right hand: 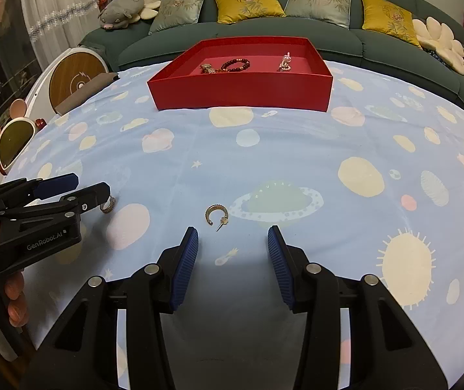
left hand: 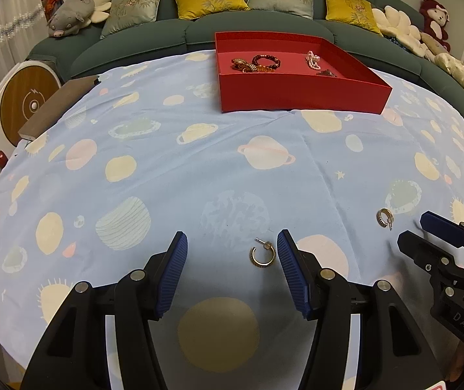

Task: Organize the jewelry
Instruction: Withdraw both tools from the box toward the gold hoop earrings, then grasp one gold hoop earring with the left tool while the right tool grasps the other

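Two gold hoop earrings lie on the planet-print cloth. One earring (left hand: 262, 256) lies between my left gripper's (left hand: 232, 243) open fingers, close to the right pad; it also shows in the right wrist view (right hand: 107, 204), half hidden behind the left gripper (right hand: 92, 185). The other earring (right hand: 216, 215) (left hand: 384, 217) lies just ahead of my open right gripper (right hand: 232, 239), which also shows in the left wrist view (left hand: 410, 227). A red tray (left hand: 300, 92) (right hand: 241, 89) at the table's far side holds a dark bead bracelet (left hand: 266, 60), a gold piece (left hand: 243, 65) and a pink bead piece (left hand: 313, 59).
A green sofa (left hand: 199, 29) with cushions stands behind the table. A brown flat box (left hand: 58, 107) lies at the far left edge. A white device with a wooden disc (left hand: 29, 100) and sunglasses (right hand: 14, 141) are beyond the left edge.
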Demonstrator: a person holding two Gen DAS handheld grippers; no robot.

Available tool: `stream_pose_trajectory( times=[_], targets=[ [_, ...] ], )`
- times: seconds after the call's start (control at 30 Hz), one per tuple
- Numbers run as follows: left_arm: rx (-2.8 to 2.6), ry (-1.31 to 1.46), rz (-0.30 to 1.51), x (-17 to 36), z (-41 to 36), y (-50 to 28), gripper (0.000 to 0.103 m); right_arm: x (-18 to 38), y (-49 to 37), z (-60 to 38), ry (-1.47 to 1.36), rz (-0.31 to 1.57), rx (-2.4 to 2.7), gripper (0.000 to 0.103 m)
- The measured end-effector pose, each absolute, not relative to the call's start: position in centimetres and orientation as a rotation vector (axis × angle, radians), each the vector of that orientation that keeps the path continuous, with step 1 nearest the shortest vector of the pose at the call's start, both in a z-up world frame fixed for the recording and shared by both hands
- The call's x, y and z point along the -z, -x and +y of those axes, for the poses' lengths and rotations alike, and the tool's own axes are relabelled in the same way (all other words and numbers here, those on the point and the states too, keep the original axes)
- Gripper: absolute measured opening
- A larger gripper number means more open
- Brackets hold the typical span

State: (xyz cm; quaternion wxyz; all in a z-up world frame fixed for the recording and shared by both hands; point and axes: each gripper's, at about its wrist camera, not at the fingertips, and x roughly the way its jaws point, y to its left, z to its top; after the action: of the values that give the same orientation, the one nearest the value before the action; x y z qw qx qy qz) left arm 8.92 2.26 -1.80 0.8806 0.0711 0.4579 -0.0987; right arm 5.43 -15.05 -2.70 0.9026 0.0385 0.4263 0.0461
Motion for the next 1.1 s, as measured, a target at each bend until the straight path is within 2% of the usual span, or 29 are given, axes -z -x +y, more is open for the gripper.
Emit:
stream_pose_trajectory(
  times=[0.77,0.83,0.97,1.1],
  targets=[
    [0.275,-0.082,0.993,2.7,2.9,-9.0,0.056,3.7,-7.8,-13.5,-0.050,0.878,-0.103,0.043],
    [0.287,-0.088,0.990,2.7,2.6,-8.8,0.056,3.7,-7.9,-13.4,-0.046,0.877,-0.103,0.039],
    [0.294,-0.095,0.986,2.8,2.2,-9.0,0.053,3.7,-8.1,-13.2,-0.029,0.877,-0.103,0.026],
    [0.311,-0.092,0.986,2.7,2.0,-8.9,0.037,3.7,-8.2,-13.1,-0.024,0.878,-0.103,0.017]
  ],
)
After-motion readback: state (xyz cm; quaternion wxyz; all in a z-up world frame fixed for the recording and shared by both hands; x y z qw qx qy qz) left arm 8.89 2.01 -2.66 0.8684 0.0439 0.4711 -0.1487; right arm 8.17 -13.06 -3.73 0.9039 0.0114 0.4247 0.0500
